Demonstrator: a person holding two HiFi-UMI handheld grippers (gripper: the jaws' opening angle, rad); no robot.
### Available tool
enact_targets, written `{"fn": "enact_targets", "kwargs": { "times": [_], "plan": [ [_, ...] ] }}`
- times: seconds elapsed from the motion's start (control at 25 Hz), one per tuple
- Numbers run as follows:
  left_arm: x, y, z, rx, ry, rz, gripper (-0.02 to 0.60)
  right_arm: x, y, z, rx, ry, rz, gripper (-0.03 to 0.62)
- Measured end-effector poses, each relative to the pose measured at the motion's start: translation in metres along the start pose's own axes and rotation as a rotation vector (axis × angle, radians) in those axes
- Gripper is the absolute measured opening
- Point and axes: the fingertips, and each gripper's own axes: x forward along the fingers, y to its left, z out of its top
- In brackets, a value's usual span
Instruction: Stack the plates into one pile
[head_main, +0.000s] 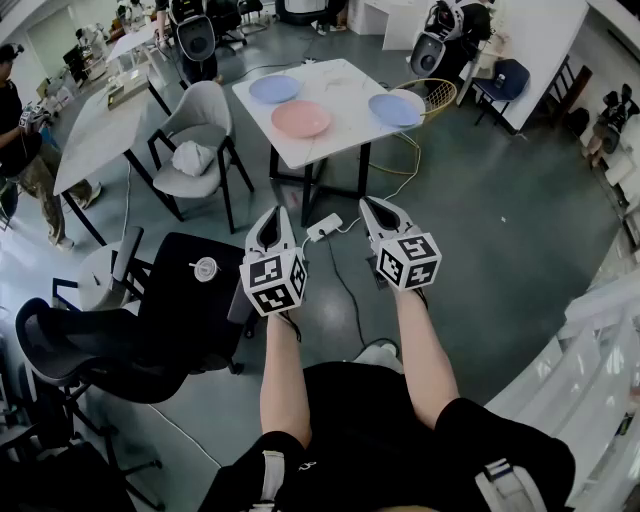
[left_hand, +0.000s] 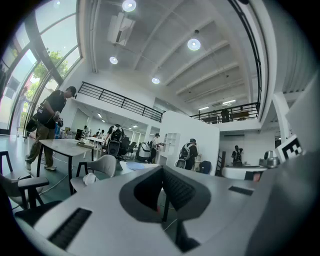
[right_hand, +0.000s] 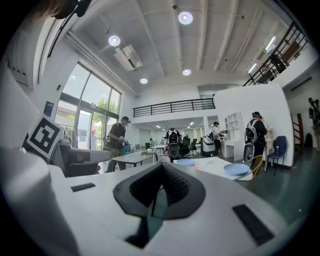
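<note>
On flat white table (head_main: 345, 75), smooth round pink plate (head_main: 301, 119), two blue plates (head_main: 274, 89) (head_main: 394, 109)

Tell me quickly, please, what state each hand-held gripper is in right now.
Left hand-held gripper: closed, holding nothing.
Right hand-held gripper: closed, holding nothing.

On table (head_main: 340, 85): left plate (head_main: 274, 89), middle plate (head_main: 301, 119), right plate (head_main: 395, 109), apart; chair (head_main: 195, 115) left.

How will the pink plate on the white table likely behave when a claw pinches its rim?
The pink plate looks shallow and rigid, so it should probably keep its shape when lifted. Its smooth, low rim may slip in a pinch. Lying flat on the white table, it seems unlikely to roll or tip.
</note>
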Motion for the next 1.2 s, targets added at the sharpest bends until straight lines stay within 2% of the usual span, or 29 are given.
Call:
{"fn": "enact_targets", "kwargs": {
  "times": [0.28, 0.64, 1.2],
  "plan": [
    [0.005, 0.002, -0.001, -0.01, 0.001, 0.003, 0.015, 0.004, -0.002, -0.002, 0.0, 0.002, 0.006, 0.006],
    [0.009, 0.007, -0.007, -0.024, 0.013, 0.003, 0.015, 0.007, -0.004, -0.003, 0.058, -0.016, 0.009, 0.006],
    [0.027, 0.005, -0.012, -0.065, 0.014, -0.028, 0.015, 0.002, -0.035, 0.004, 0.037, -0.038, -0.093, 0.006]
  ]
}}
